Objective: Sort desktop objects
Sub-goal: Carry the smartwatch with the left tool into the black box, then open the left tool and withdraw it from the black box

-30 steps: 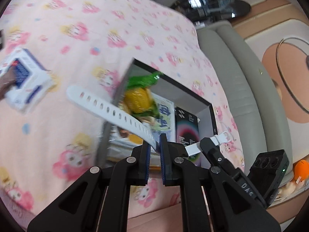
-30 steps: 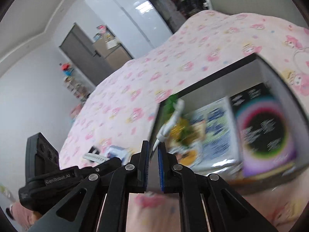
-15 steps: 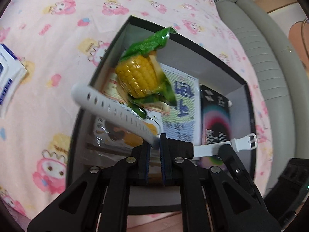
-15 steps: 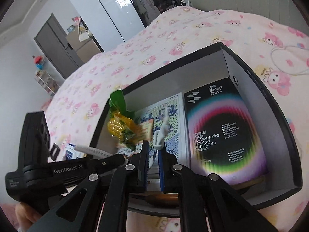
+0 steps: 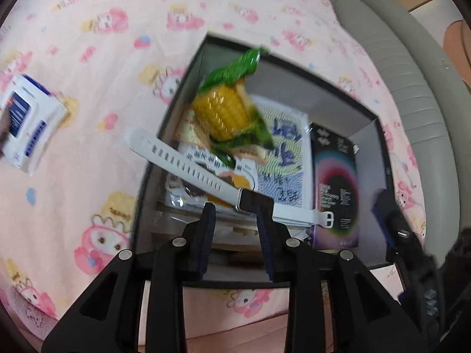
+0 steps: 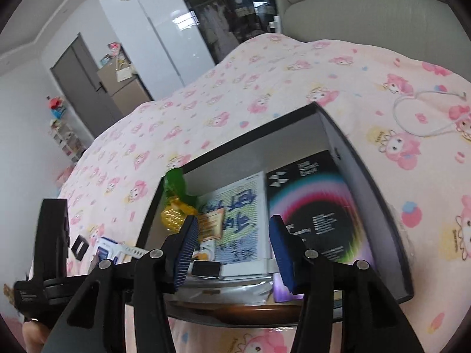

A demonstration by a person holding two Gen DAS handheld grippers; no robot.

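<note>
Both grippers sit over the black box (image 5: pixel 379 135), which rests on the pink cartoon-print cloth (image 5: pixel 88 44) covering the desk, close to its near edge. The left gripper (image 5: pixel 235 214) has just been opening its jaws, and the white smartwatch (image 5: pixel 253 203) lies right between and just past the tips, its dark face turned up; the pads don't look like they're pressing on it, so it's loose. One strap (image 5: pixel 176 158) sticks out over the box's left wall, the buckle end points toward the black rainbow-ring package (image 5: pixel 335 176) on the box's right side. The right gripper (image 6: pixel 232 247) has also just been spreading its jaws, wide apart now with nothing clamped, and the watch face (image 6: pixel 206 268) shows below its left finger. Also inside the box: a corn snack bag (image 5: pixel 226 111) toward the far-left corner and a blue-and-white patterned packet (image 5: pixel 282 153) in the middle. A white-and-blue pouch (image 5: pixel 26 123) sits out on the cloth toward the desk's left edge, well away from the box, and a thin white cable (image 6: pixel 424 114) loops on the cloth past the box's right wall.
</note>
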